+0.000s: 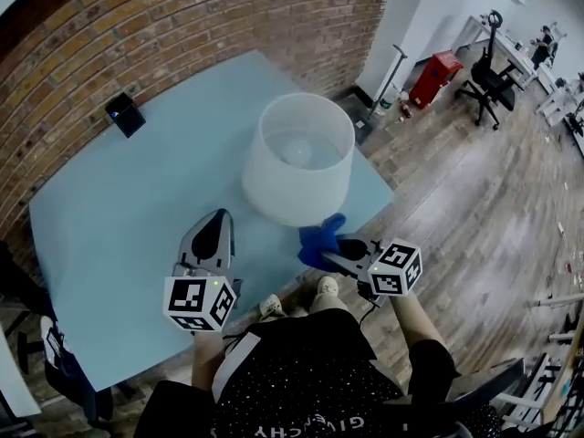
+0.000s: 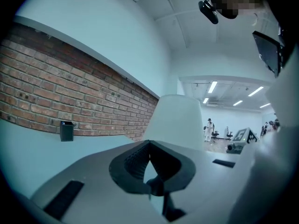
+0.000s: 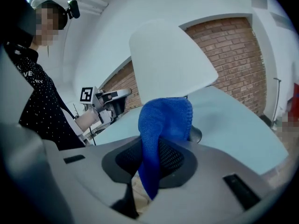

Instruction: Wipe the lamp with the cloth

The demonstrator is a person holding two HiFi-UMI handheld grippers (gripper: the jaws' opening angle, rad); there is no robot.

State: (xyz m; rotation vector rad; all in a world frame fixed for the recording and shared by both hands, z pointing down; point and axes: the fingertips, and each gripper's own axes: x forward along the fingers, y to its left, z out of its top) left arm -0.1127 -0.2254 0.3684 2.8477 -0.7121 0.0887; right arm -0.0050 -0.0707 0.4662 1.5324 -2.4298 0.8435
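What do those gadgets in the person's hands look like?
Both are pale grey plastic handheld tools. The left claw and right claw taper forward, with black ribbed pads inside. Each carries a white cube printed with black square markers. The person wears a black, white-speckled top.

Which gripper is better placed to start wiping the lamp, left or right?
Right. The right gripper is shut on the blue cloth, close beside the lamp shade. The left gripper is shut and holds nothing.
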